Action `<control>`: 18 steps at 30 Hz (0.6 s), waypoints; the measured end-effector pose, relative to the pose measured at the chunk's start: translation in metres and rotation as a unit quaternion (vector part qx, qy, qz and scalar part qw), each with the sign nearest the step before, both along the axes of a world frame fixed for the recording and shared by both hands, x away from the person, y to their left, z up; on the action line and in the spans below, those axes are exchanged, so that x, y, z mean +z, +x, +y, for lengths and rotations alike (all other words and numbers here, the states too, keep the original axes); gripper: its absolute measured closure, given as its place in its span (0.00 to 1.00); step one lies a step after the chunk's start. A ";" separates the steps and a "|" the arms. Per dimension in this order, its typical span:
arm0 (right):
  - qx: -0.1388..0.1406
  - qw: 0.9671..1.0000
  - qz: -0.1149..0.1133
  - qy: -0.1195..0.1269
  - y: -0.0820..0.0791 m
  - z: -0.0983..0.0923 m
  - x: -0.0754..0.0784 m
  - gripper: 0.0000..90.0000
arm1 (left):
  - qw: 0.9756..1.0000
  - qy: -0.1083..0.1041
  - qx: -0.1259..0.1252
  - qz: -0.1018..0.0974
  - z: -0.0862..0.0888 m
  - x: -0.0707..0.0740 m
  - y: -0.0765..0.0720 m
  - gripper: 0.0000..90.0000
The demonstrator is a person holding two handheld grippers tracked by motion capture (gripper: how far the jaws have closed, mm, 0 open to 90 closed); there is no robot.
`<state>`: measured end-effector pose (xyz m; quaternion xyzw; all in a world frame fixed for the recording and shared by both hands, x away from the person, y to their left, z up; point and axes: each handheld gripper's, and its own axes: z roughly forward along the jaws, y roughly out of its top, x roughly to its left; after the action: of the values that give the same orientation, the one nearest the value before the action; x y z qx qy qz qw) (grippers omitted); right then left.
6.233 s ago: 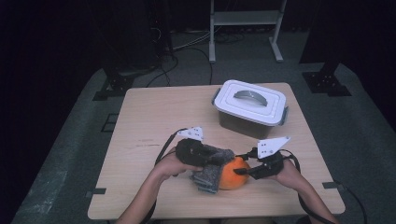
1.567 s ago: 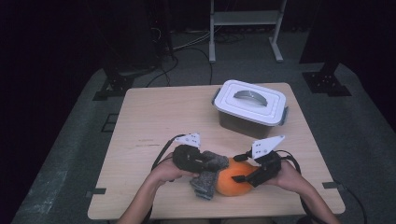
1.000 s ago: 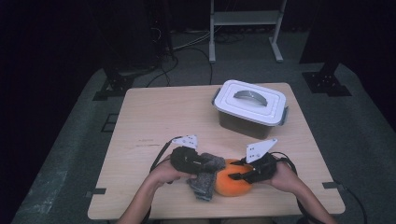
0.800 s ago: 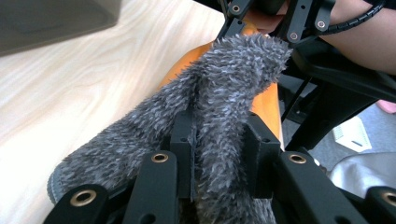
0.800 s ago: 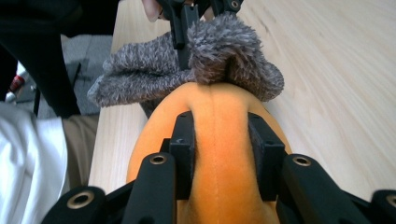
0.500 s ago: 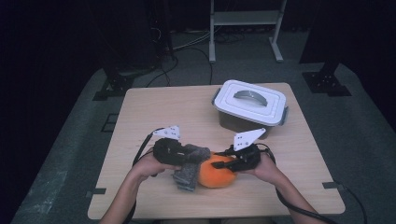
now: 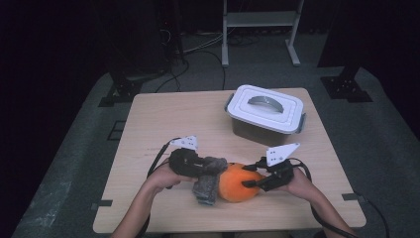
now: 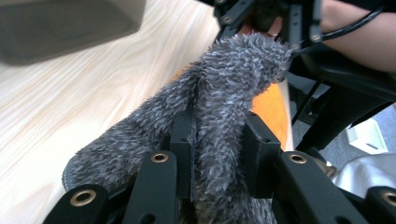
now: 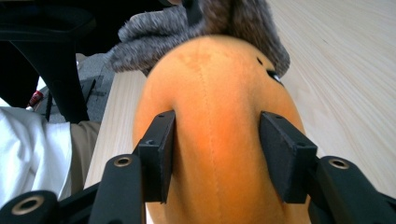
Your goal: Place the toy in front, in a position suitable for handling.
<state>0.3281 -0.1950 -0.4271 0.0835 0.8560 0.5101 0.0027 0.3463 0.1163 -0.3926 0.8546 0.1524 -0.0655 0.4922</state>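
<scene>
High view: plush (image 7: 238, 182) sits near the front edge of the table (image 7: 163, 114), an orange ball shape with a grey furry part (image 7: 207, 179) on its left; left gripper (image 7: 199, 167) comes in from the left and meets the grey fur, right gripper (image 7: 251, 177) comes in from the right with its 2 jaws against the orange body; a white lidded box (image 7: 265, 113) stands well apart at the back right of the table.

Left gripper view: the 2 black jaws are pinched tight on a fold of the grey fur (image 8: 219, 112), so it's clamped on the fur; orange body (image 8: 270, 112) peeks out behind it and the other gripper (image 8: 266, 18) is at the top, just past the fur.

Right gripper view: jaws straddle the orange body (image 9: 215, 121), pads touching its sides, though they've just been opening wider; looks like a loose hold on the plush; grey fur (image 9: 205, 23) lies over the far end, bare wood to the right.
</scene>
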 end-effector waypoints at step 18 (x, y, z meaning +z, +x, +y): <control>-0.074 0.997 0.014 -0.036 -0.023 -0.021 0.020 0.29 | 1.000 0.008 -0.025 -0.013 -0.054 0.014 -0.002 0.77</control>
<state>0.3050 -0.2158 -0.4073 0.1537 0.8652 0.4763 0.0309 0.3444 0.0625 -0.3785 0.8630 0.1252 -0.0655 0.4851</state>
